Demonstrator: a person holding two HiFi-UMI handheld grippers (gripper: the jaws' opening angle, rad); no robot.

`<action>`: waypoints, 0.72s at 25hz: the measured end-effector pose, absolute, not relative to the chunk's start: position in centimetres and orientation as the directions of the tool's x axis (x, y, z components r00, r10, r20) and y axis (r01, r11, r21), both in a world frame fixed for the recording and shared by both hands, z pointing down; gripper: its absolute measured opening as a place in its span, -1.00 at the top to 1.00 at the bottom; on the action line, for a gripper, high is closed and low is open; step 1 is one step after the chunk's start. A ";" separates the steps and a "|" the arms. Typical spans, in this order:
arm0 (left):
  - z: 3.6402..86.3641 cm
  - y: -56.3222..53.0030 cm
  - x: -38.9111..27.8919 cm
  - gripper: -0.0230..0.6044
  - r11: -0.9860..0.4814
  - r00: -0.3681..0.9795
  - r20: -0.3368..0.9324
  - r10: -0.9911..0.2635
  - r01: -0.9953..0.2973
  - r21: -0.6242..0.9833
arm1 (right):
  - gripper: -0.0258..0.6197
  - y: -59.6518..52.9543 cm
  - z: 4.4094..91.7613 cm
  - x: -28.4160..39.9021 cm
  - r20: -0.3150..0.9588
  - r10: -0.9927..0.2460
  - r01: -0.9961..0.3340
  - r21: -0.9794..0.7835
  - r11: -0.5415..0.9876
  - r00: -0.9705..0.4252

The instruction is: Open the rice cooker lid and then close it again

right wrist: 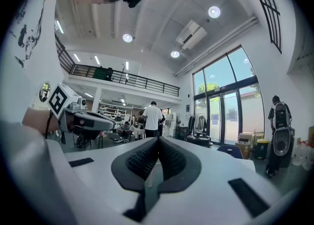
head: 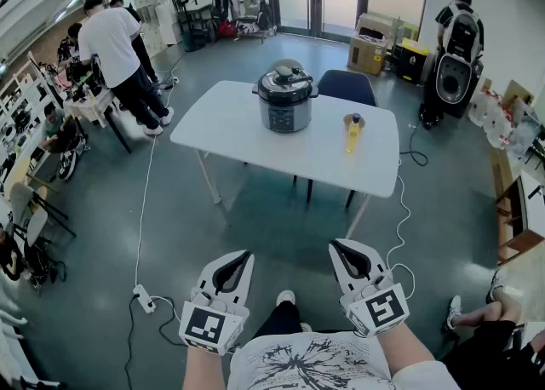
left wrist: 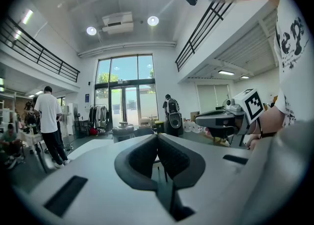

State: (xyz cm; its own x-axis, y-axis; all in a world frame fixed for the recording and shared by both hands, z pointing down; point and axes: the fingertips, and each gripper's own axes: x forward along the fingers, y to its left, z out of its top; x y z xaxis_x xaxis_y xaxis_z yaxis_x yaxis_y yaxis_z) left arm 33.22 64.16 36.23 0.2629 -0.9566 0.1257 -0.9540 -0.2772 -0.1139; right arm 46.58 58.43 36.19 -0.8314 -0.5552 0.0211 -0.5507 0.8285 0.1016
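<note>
On the tabletop: we find the rice cooker standing upright towards the far edge with its lid down. A bottle of yellow liquid stands apart to its right, and a blue chair sits behind.
Left claw: the pads are pressed together with nothing between them. It is held low in front of us, well short of the tabletop.
Right claw: this one is likewise closed and empty, near the left one and pointing roughly level toward the cooker.
Ground between: grey floor crossed by a white cable separates us from the tabletop, and neither claw touches anything.
Step in hand: we judge this to be the approach; opening the lid has not begun.
Next move: we would need to walk up to the tabletop, spread one claw, and find the handle or release on top of the lid. We cannot tell from here which of the two frees it.
Caution: the cooker may slide or turn when the lid is worked, so the other claw could steady its body.
</note>
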 end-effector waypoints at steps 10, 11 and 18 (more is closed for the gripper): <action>34.9 63.2 33.8 0.88 -0.271 0.265 0.072 -0.961 -0.959 -0.088 | 0.89 58.0 36.0 46.8 0.030 -0.560 -0.555 0.109 0.825 -0.828; 34.9 63.2 33.8 0.89 -0.273 0.267 0.078 -0.961 -0.958 -0.090 | 0.89 58.0 35.9 46.8 0.029 -0.560 -0.555 0.104 0.825 -0.828; 35.6 62.3 34.0 0.89 -0.286 0.278 0.097 -0.956 -0.954 -0.092 | 0.38 56.8 36.2 46.4 0.000 -0.554 -0.553 0.045 0.832 -0.833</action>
